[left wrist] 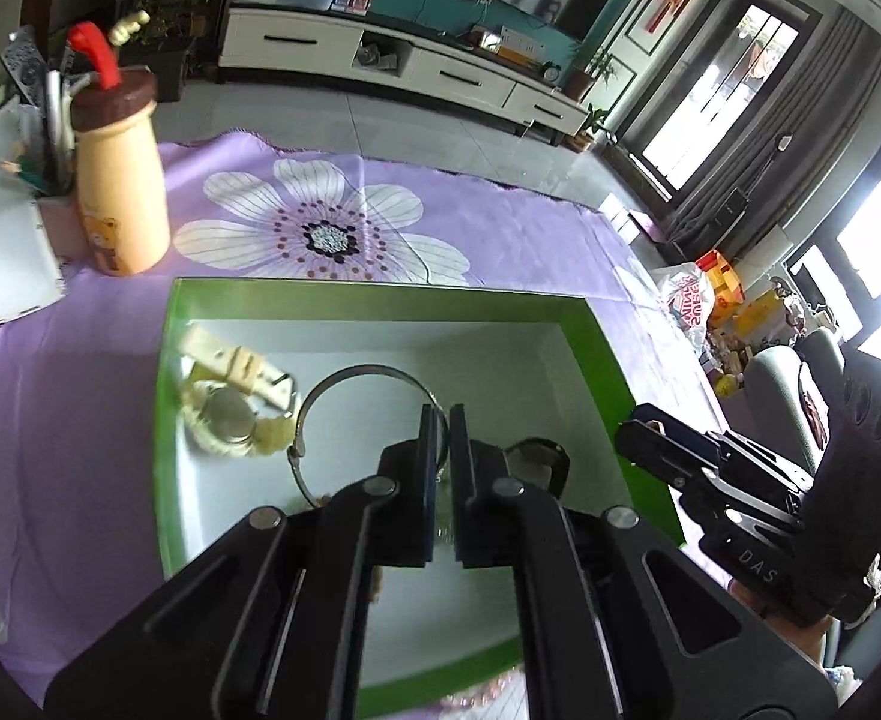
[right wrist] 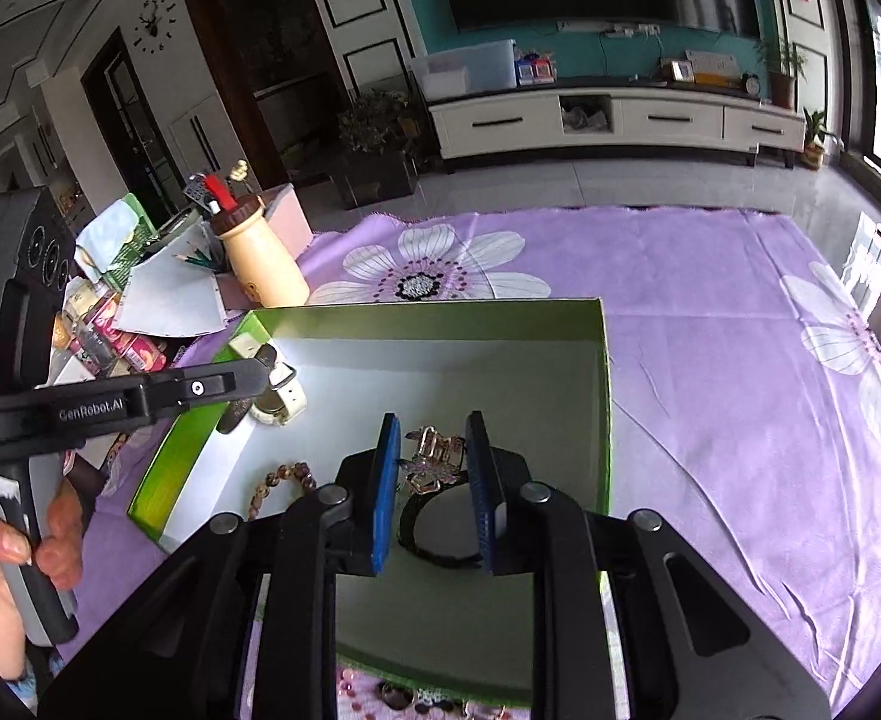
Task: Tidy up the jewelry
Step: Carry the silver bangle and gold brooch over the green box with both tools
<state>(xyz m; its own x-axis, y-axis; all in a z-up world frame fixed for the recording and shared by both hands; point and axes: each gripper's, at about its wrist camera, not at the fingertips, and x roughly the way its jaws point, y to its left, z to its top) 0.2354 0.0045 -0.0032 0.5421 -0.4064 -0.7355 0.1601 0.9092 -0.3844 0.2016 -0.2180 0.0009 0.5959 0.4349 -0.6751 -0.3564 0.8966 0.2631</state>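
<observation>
Nearest in the right wrist view, the right gripper (right wrist: 428, 492) is held tilted down over the green box (right wrist: 605, 396), its blue pads partly closed around a black bracelet with a rose-gold ornament (right wrist: 434, 456); whether they press on it cannot be told. A beaded bracelet (right wrist: 278, 480) lies just left. At the left, a hand (right wrist: 2, 546) is wrapped around the other tool's handle. The left gripper (left wrist: 446, 420) is angled down into the box, almost fully closed on a thin silver bangle (left wrist: 344, 375). Farther left lies a cream-strapped watch (left wrist: 224, 414). Beyond the box, a bottle-shaped holder (left wrist: 119, 192) stands on the purple floral cloth (left wrist: 500, 228).
</observation>
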